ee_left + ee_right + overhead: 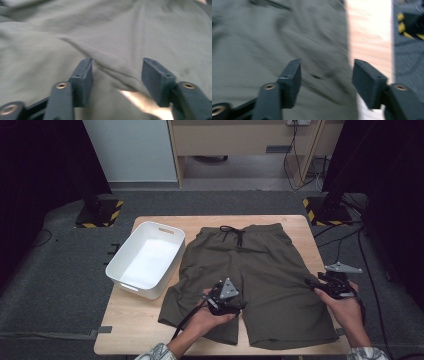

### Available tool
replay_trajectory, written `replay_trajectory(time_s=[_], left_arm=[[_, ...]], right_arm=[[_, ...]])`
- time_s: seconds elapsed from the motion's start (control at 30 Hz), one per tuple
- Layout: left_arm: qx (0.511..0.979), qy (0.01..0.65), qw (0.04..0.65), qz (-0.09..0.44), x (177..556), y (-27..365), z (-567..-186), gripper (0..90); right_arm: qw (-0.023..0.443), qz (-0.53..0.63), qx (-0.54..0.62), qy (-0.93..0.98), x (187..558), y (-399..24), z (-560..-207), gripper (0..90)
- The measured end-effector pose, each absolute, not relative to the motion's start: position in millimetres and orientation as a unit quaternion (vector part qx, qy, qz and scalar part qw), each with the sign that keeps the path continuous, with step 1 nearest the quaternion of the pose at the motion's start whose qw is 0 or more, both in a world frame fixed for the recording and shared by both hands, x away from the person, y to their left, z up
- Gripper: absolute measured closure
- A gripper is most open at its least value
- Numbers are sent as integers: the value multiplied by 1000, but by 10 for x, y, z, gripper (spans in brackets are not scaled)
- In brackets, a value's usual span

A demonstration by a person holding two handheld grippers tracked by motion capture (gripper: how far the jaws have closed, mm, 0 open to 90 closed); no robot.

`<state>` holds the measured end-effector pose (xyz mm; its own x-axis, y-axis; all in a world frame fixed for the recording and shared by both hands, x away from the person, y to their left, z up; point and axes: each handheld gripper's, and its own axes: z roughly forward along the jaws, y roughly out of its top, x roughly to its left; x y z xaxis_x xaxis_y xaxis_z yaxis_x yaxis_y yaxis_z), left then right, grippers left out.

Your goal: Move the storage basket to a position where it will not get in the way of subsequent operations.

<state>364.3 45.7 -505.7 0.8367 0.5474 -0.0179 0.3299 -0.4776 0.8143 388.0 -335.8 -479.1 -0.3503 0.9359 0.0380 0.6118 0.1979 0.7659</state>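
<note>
Olive shorts (252, 280) lie spread flat across the table (295, 222), waistband and drawstring at the far side. My left claw (235, 309) hovers over the shorts near the crotch, released, nothing between its jaws. My right claw (312, 284) hangs at the shorts' right edge, likewise released and gripping nothing. Just left of the shorts, touching their hem, stands a white bin (131, 247).

high view overhead, gripper views close over shared shorts (250, 270)
</note>
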Motion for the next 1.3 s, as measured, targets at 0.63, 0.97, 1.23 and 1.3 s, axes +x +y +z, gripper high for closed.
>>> replay_trajectory(time_s=[0.63,0.97,1.23,1.3], left_arm=[[829,310,429,180,3681,1272,-4813,350],[803,340,447,201,3624,1604,-4606,333],[788,360,453,209,3630,1823,-4509,327],[785,363,455,212,3636,1857,-4486,326]], right_arm=[[144,406,418,800,3854,-1832,-4983,414],[122,391,406,817,3996,-1198,-5074,345],[143,338,393,843,4001,-1166,-5241,709],[135,339,393,844,4007,-1225,-5236,782]])
